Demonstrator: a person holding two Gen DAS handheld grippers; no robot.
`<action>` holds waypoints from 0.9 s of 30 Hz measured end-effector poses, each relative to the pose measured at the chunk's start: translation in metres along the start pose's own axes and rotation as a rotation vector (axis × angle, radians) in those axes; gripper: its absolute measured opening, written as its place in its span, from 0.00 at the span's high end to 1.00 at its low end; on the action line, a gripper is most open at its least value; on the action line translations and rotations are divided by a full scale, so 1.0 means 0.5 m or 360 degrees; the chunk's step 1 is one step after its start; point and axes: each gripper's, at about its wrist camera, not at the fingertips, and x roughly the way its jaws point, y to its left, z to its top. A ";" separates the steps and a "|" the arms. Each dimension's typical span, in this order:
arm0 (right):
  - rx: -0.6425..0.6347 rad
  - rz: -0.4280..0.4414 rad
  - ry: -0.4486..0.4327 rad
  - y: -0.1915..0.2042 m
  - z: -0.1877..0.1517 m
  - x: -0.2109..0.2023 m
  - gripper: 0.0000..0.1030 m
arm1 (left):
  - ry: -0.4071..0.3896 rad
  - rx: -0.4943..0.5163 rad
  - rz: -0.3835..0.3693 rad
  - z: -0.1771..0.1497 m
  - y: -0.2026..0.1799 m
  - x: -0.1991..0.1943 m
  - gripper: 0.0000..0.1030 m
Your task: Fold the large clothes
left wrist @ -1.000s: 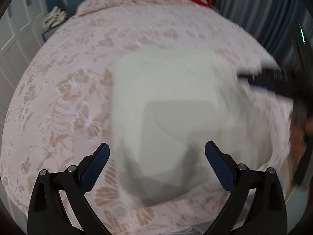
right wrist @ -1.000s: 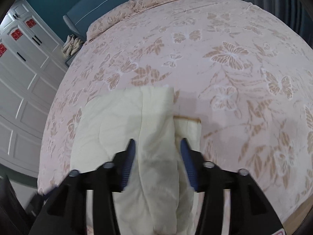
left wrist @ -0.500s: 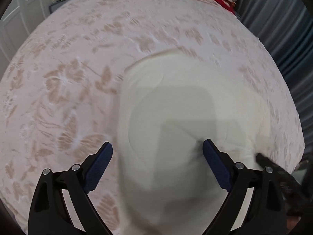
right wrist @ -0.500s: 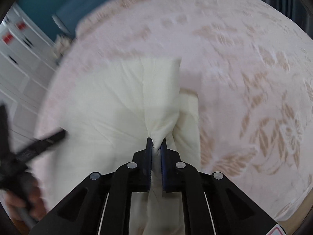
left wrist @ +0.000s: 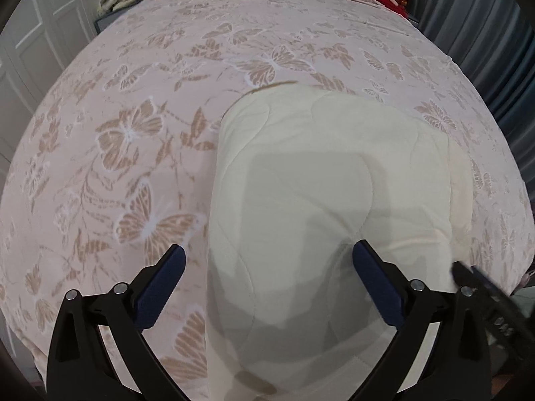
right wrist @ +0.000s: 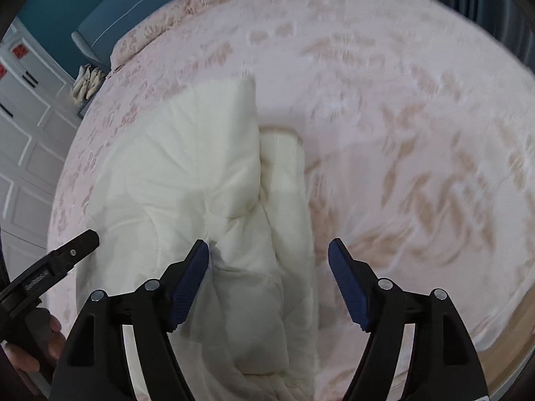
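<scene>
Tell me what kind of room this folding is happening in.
A bedroom, most likely. The cream quilt lies on a large bed with a butterfly-print cover; white panelled wardrobe doors stand beside it, and a padded blue headboard is at the far end.

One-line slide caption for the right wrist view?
Right gripper open above a folded cream quilt on a butterfly-print bedspread.

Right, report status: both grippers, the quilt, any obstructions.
Left gripper open. Right gripper just opened, pads clear of the fold. Cream quilt folded on the butterfly bedspread. Nothing in the way.
</scene>
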 end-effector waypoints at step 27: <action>-0.0171 0.0375 -0.0162 0.100 0.002 -0.065 0.74 | -0.0199 -0.0134 -0.0552 -0.026 0.073 -0.062 0.54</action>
